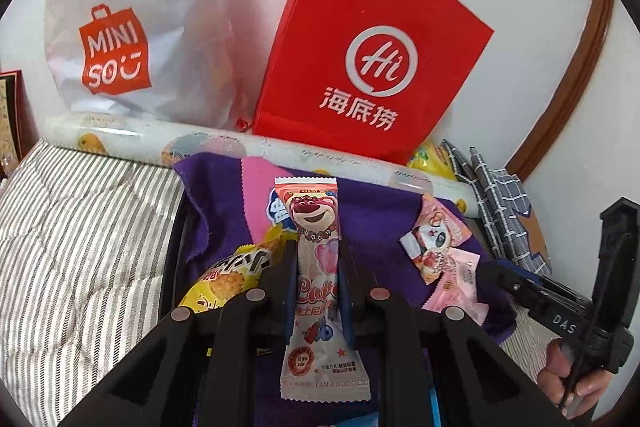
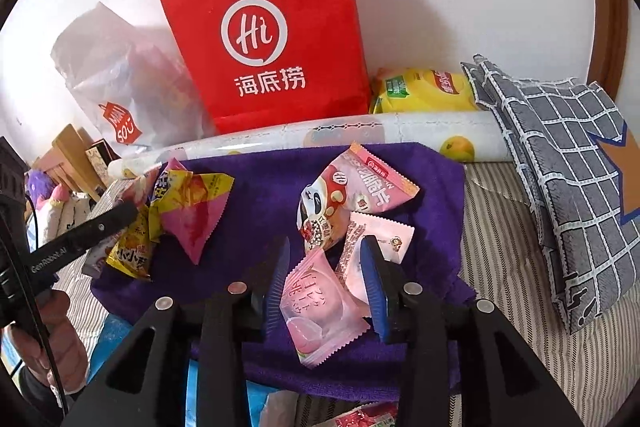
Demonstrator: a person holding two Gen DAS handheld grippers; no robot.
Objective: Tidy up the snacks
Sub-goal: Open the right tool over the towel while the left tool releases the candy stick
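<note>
Firmly between left tongs — bear-print snack packet

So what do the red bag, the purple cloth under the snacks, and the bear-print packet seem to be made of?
Red bag: likely coated paper, with sharp folds, flat stiff panels and white cord handles. Purple cloth: soft fabric, perhaps towel or fleece, matte and slightly fuzzy, with frayed edges. Bear-print packet, clamped in the left hand-held gripper: thin glossy plastic film with crimped, serrated end seals.
</note>
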